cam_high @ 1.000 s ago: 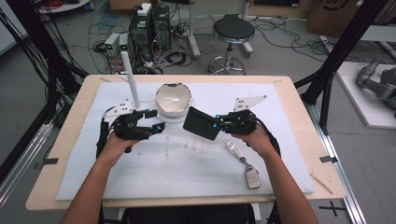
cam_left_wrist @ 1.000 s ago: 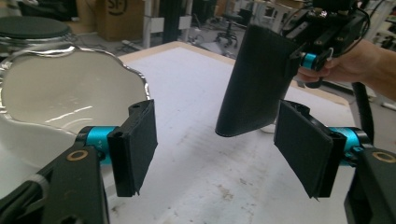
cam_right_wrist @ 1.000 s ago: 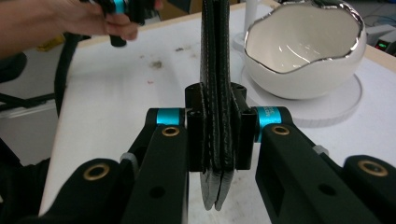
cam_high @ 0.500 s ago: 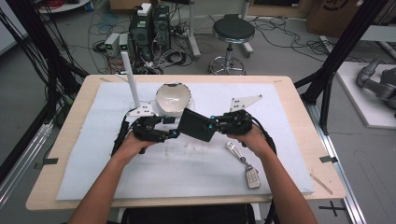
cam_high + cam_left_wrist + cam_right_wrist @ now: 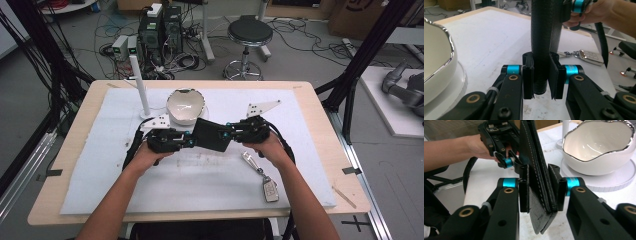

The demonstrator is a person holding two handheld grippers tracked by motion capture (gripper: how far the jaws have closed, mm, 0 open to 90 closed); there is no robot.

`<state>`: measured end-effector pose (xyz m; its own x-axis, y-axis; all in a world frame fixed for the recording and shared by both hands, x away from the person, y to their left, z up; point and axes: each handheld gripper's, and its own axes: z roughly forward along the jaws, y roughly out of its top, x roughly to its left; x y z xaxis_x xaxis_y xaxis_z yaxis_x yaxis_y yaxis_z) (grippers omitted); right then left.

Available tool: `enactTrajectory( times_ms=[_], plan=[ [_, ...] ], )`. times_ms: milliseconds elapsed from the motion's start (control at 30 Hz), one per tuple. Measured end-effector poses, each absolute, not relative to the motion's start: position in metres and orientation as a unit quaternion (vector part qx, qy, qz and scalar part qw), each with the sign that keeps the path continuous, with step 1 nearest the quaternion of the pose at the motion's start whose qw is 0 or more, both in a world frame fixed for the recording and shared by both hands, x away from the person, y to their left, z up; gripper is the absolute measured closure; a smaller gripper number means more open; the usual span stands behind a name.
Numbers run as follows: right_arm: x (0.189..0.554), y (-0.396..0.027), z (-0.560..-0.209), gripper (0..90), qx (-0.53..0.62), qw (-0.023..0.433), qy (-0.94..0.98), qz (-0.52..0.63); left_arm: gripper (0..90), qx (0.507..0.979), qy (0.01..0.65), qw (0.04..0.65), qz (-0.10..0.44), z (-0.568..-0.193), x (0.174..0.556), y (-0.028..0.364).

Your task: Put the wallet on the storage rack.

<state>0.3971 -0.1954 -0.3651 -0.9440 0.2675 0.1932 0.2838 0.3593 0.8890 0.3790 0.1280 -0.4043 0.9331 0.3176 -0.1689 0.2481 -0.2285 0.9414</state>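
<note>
A white bowl (image 5: 185, 106) stands beside a white post (image 5: 139, 86); a key fob (image 5: 270, 190) lies on the table's white mat (image 5: 100, 165)

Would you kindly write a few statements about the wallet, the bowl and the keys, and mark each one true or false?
1. Both grippers clamp the black wallet. True: the left gripper and the right gripper each close on an edge of it.
2. The wallet lies flat on the table. False: it is held above the mat.
3. The white bowl holds the keys. False: the keys lie on the mat near the person's right forearm.
4. The bowl has a silver rim. True.
</note>
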Motion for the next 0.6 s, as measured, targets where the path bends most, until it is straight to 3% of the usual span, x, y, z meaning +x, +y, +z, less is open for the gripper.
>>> enactTrajectory(
  times_ms=[100, 167, 200, 467, 600],
  plan=[
    [0.397, -0.198, -0.364, 54.3, -0.183, -0.014, -0.821, -0.541, 77.2, 0.781, 0.175, 0.598, 0.032, -0.402, 0.377, 0.129],
    [0.398, -0.200, -0.364, 53.0, -0.188, -0.020, -0.819, -0.542, 77.3, 0.779, 0.174, 0.602, 0.033, -0.399, 0.375, 0.132],
    [0.397, -0.204, -0.363, 47.2, -0.195, -0.031, -0.815, -0.544, 77.4, 0.776, 0.175, 0.604, 0.039, -0.396, 0.374, 0.135],
    [0.390, -0.230, -0.362, 43.1, -0.226, -0.074, -0.801, -0.549, 77.4, 0.777, 0.189, 0.593, 0.093, -0.379, 0.368, 0.153],
    [0.383, -0.256, -0.364, 32.2, -0.278, -0.118, -0.797, -0.523, 77.4, 0.779, 0.195, 0.584, 0.121, -0.363, 0.366, 0.164]
  ],
)
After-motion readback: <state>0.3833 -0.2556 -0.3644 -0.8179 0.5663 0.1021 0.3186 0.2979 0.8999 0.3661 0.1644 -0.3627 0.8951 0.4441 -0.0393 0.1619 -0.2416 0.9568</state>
